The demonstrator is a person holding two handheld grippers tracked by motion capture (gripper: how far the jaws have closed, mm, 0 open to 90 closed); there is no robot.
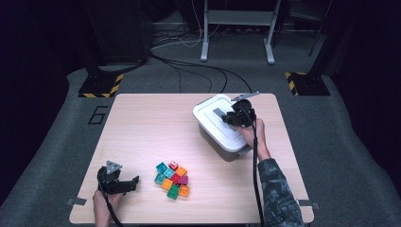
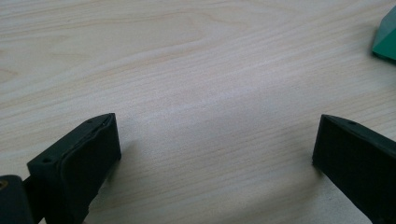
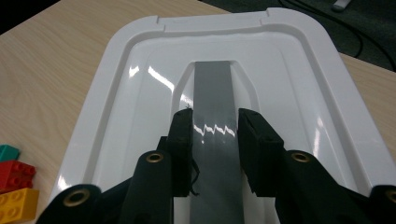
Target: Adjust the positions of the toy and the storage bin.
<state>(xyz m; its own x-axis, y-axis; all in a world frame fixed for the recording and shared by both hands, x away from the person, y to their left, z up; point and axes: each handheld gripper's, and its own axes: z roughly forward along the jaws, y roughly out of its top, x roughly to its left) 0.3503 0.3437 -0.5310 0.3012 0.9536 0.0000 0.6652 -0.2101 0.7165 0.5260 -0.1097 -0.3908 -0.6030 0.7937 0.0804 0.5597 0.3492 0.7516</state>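
A white box (image 1: pixel 211 135) with a white lid (image 3: pixel 299 93) stands on the right half of the table. Along the lid's middle runs a grey handle (image 3: pixel 212 88). My right gripper (image 3: pixel 215 123) is shut on that handle, one pad against each side, and in the high view the right gripper (image 1: pixel 225 116) sits on top of the lid. My left gripper (image 1: pixel 134 184) rests low at the table's front left, open, with bare wood between the jaws of the left gripper (image 2: pixel 217 140). A pile of coloured bricks (image 1: pixel 172 179) lies just right of it.
The wooden table (image 1: pixel 151 123) has bare surface across its left and middle. One green brick (image 2: pixel 385 39) edges into the left gripper view at the upper right. Red and yellow bricks (image 3: pixel 14 186) lie left of the box. Cables and stands are on the floor behind.
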